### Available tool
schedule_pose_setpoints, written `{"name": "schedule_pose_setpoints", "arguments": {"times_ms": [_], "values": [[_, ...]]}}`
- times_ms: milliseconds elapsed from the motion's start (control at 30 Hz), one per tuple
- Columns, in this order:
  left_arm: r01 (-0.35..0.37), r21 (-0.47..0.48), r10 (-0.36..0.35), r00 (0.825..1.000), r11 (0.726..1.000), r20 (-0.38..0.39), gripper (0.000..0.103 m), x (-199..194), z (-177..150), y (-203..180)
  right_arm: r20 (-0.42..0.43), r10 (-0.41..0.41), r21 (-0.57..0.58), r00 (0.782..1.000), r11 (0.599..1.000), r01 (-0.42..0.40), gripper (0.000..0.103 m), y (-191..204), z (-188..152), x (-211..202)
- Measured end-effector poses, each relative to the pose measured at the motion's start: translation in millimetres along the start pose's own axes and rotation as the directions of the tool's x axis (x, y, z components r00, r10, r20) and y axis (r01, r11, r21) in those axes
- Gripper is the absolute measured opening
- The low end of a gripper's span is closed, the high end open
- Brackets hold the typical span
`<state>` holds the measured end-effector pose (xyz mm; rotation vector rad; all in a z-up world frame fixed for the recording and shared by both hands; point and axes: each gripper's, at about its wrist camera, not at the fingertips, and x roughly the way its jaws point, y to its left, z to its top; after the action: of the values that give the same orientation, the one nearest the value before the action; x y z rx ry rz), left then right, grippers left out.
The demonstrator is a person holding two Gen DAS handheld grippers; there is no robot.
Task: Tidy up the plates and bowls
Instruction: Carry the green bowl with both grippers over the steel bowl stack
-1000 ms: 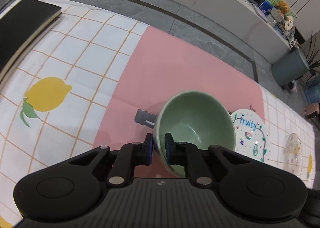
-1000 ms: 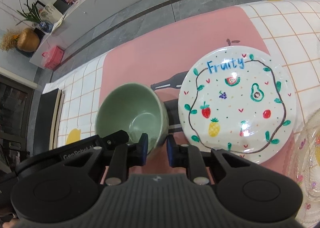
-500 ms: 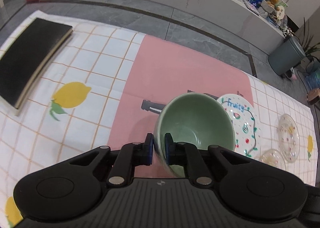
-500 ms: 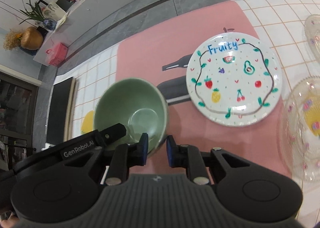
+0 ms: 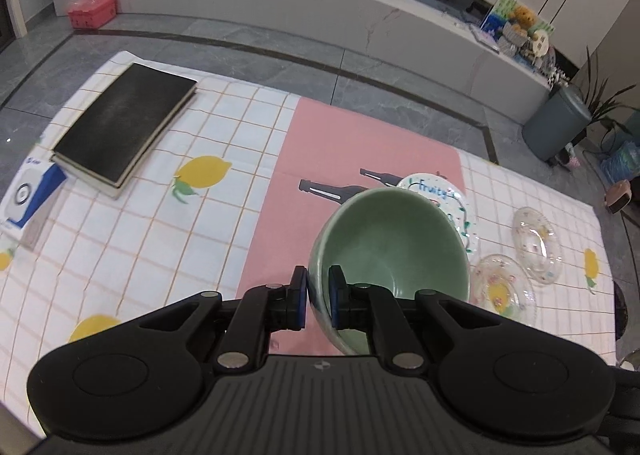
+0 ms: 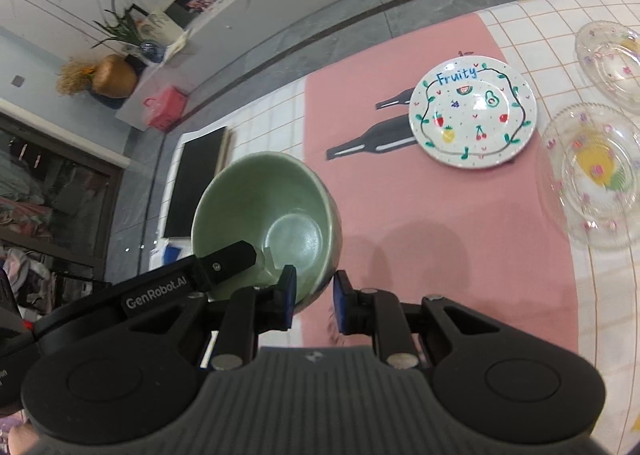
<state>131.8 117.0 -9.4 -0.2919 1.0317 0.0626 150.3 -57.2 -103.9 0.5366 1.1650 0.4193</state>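
The left gripper point(image 5: 318, 297) has its jaws clamped on the near rim of the green bowl point(image 5: 394, 243), one blue pad outside the wall and one inside. The bowl hangs tilted above the pink strip of the desk point(image 5: 352, 151), clear of the cloth; in the right wrist view a soft shadow lies on the pink beneath and to the right of it. The right gripper point(image 6: 314, 301) sits just beside the bowl's outer wall with its jaws apart and nothing between them.

The "Fruity" plate point(image 6: 472, 117) lies flat on the pink strip toward the far edge of the desk, covering the ends of two printed bottle shapes. Two clear glass dishes stand on the checked cloth toward the right edge: the nearer glass dish point(image 6: 596, 175) just beside the plate, the farther glass dish point(image 6: 610, 57) beyond it, their rims close together. A black book point(image 5: 124, 127) rests near the far left corner, and a blue and white box point(image 5: 28, 193) lies at the left edge beside it.
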Motion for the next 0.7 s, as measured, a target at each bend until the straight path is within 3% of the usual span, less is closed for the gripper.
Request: {"name": "schedule_pose_setpoints", "arguments": {"times_ms": [333, 700], "values": [[0.03, -0.035, -0.028, 0.997, 0.999, 0.067, 0.011, -56.4, -50.7, 5.0, 0.008, 0.041, -0.081, 0.999, 0.996, -0.041, 0.018, 8.5, -56.4, -50.7], [0.037, -0.128, -0.031, 0.998, 0.991, 0.053, 0.012, -71.2, -104.8, 35.9, -0.063, 0.05, -0.125, 0.997, 0.99, -0.057, 0.018, 6.0, -103.5, -52.8]]}}
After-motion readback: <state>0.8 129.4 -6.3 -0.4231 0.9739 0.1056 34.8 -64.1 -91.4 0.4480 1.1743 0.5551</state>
